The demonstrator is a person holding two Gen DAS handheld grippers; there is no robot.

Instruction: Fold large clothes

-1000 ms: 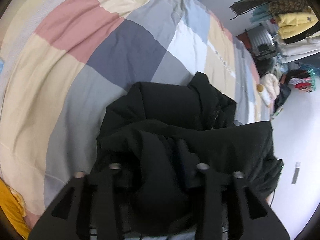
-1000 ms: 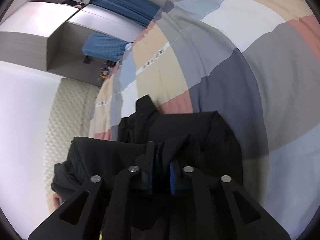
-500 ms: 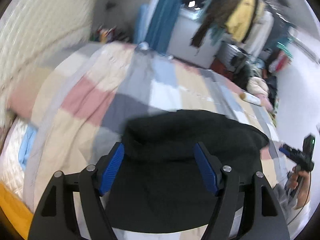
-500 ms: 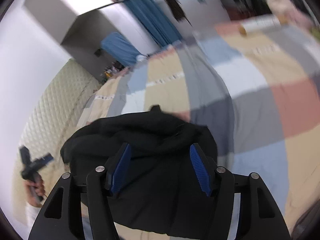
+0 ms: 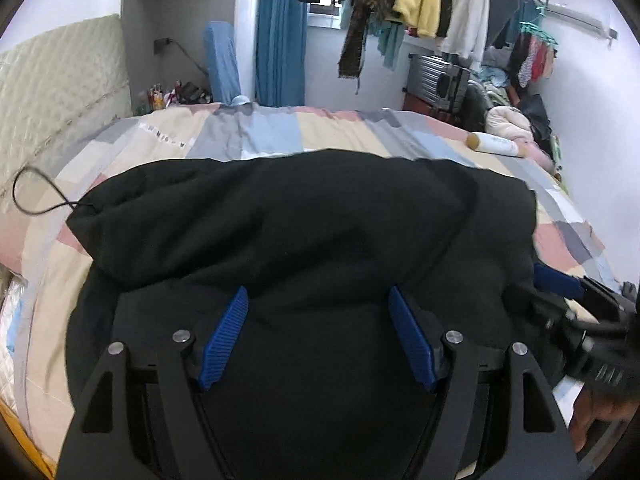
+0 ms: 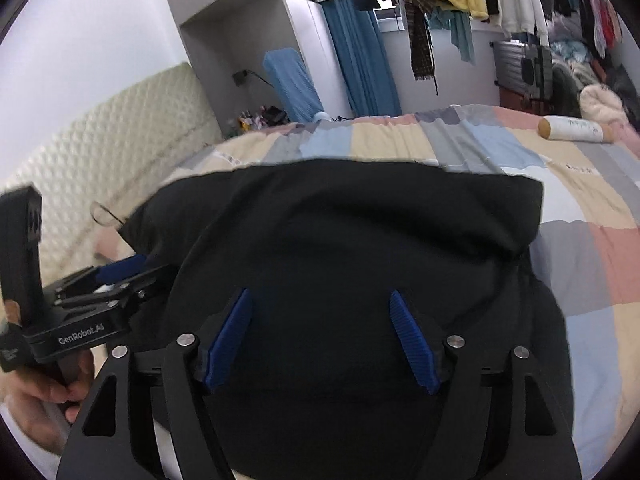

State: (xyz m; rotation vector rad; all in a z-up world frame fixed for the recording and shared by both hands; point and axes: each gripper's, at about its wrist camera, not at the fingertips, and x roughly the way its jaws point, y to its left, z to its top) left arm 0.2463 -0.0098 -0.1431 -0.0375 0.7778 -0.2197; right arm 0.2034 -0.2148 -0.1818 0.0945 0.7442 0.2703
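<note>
Your left gripper (image 5: 318, 304) and right gripper (image 6: 320, 306) both stand spread wide, grasping nothing. The black garment (image 5: 304, 232) lies bundled on the near part of the patchwork bedspread (image 5: 340, 128), directly beneath both tools. Its top looks uneven; judge each edge first, then pinch only one layer near a corner.

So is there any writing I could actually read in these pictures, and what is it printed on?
"GenRobot.AI": white lettering on the side of the left gripper, seen in the right wrist view.
Dark print on the white roll lying on the bed: too small to read.
Dark lettering printed on the patchwork bedcover: too small and distorted to read.
Nothing readable on the black garment.
</note>
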